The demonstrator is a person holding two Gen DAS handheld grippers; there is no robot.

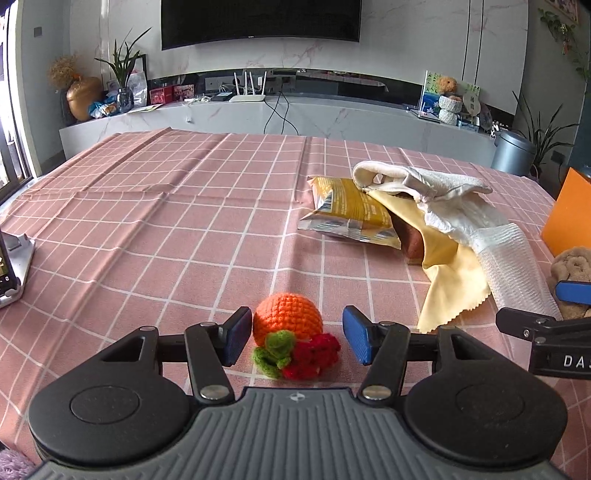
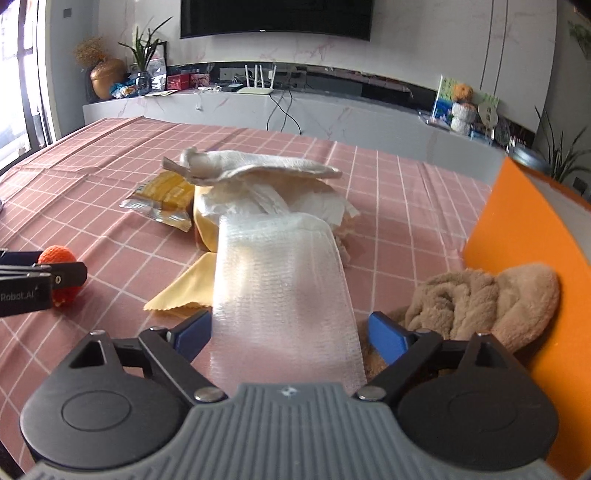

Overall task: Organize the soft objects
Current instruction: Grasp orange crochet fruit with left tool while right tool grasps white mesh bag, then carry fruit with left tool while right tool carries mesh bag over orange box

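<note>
On the checked surface [image 1: 184, 206], a light, squashy crocheted orange [image 1: 287, 317] sits between the spread left tool [image 1: 297, 341], best pinched across its round body; the right tool [image 2: 291, 338] straddles, unclosed, limp white mesh cloth [image 2: 284, 291].

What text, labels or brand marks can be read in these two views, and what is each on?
"DAS", cut off by the frame edge: on the right gripper body, left wrist view.
"Robot.AI": on the left gripper body, right wrist view.
Print on the yellow snack packet: too blurred to read.
Mark under the TV: too small.

Open tablecloth [image 1: 155, 206] left, cloth pile [image 1: 436, 199] blocking right
</note>
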